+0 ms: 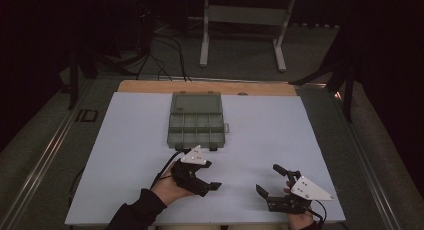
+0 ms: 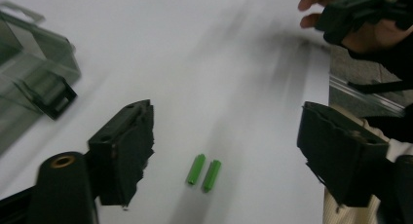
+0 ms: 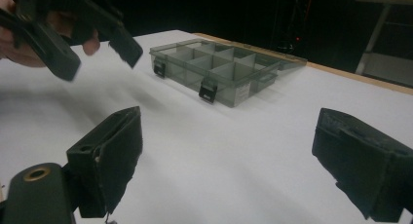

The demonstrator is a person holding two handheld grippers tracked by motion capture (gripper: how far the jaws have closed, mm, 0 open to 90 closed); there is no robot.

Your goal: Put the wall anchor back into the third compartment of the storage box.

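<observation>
Left gripper point(image 2: 224, 151) jaws wide, straddling two green wall plugs point(image 2: 203, 172) (nothing pinched) for pickup. Right gripper point(image 3: 226, 160) wide, empty, waiting. Compartment box point(image 1: 196, 120) lid open, ready.

Two small green pegs point(image 2: 203, 171) lie flat on the white sheet point(image 2: 214, 63), side by side and almost touching. They are short and round like tiny sticks. Both point the same way. They lie near the sheet's near edge.
</observation>
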